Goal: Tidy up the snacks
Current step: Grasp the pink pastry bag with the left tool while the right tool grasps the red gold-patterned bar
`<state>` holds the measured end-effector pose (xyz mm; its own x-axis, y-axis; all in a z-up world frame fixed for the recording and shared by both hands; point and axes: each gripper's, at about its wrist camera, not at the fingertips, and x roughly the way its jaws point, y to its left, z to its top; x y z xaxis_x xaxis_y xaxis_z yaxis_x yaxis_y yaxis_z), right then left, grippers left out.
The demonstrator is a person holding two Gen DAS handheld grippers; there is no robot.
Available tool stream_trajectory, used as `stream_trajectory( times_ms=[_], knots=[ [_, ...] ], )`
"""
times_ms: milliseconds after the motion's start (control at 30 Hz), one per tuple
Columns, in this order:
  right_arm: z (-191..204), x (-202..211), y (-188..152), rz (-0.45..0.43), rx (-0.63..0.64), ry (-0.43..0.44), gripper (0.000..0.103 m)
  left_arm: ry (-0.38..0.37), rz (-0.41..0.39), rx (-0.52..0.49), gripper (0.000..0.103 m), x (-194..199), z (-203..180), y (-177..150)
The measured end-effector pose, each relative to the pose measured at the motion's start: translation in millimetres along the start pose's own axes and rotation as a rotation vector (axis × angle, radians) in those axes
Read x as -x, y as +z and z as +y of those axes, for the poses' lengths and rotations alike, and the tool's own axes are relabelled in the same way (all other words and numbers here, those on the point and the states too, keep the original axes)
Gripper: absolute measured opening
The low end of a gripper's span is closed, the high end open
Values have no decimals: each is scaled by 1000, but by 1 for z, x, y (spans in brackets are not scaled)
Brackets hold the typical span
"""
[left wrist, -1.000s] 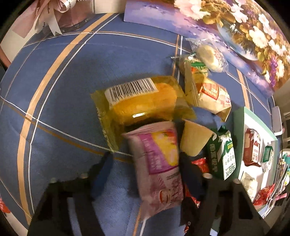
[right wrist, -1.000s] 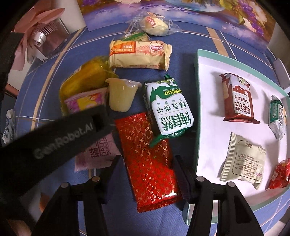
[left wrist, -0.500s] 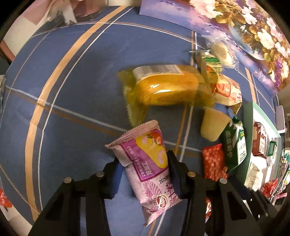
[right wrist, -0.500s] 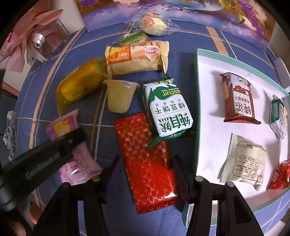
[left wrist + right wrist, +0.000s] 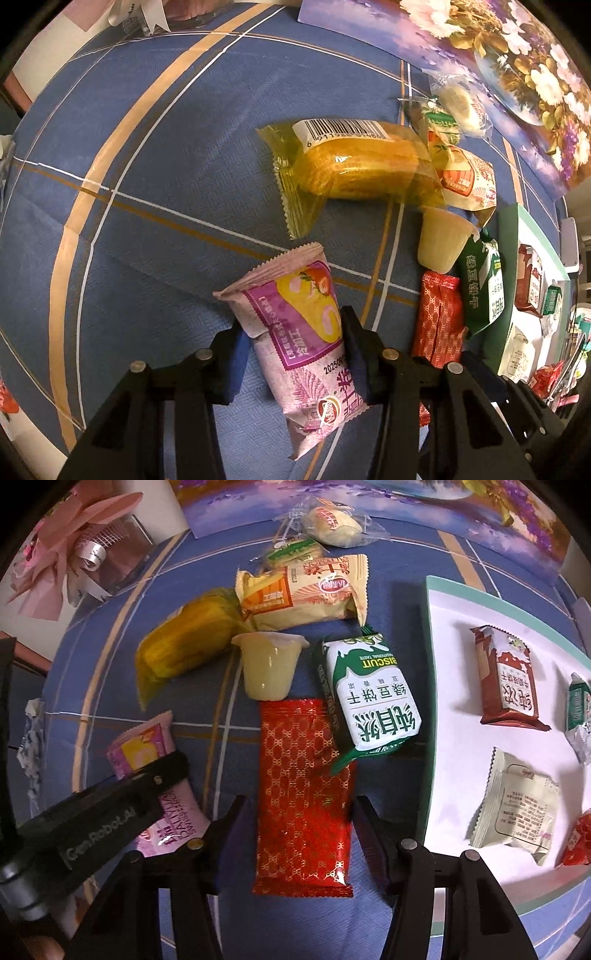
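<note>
— Left gripper [image 5: 295,347]?
— Clamped on pink snack pack [image 5: 299,332], lower centre of frame, over blue desk [image 5: 147,184].
— Right gripper [image 5: 301,834]?
— Jaws spread, straddling red packet [image 5: 303,794], lower centre, beside white tray [image 5: 454,672].

Woven blue tablecloth [image 5: 155,192], matt, finely ribbed; glossy clear yellow film on cake wrapper [image 5: 354,162]; matt pink-purple foil pack [image 5: 299,332] with crimped ends; shiny red metallic wrapper [image 5: 303,794] patterned in gold; smooth translucent plastic jelly cup [image 5: 267,668]; smooth white tray [image 5: 458,716], matt; matt black plastic fingers [image 5: 373,834]
</note>
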<state>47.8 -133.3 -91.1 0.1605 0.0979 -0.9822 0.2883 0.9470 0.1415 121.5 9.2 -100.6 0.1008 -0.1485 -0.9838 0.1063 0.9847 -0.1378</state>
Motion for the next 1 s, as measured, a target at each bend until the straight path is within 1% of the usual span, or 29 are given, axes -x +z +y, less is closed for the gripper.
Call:
stream_trajectory(
  times_ms=[133,300,500,667,733,767,1000],
  knots=[
    [7,-3,-1,-5,18,-26,60,5,-2,-4,49,0,2,-2],
    [23,-8,-5,-17,62,-90,60,40,-11,-33,49,-3,-7,-2],
    [39,-12,-9,-34,94,-134,60,57,-20,-37,49,-2,-18,-7],
    [45,-11,-12,-41,92,-133,60,85,-30,-58,49,0,-23,-11],
    [43,-13,-16,-42,91,-132,60,93,-33,-62,49,0,-26,-11],
    [36,-14,-15,-42,92,-129,60,96,-34,-65,49,0,-28,-12],
    [29,-9,-14,-40,90,-123,59,103,-36,-69,49,2,-36,-14]
  ],
)
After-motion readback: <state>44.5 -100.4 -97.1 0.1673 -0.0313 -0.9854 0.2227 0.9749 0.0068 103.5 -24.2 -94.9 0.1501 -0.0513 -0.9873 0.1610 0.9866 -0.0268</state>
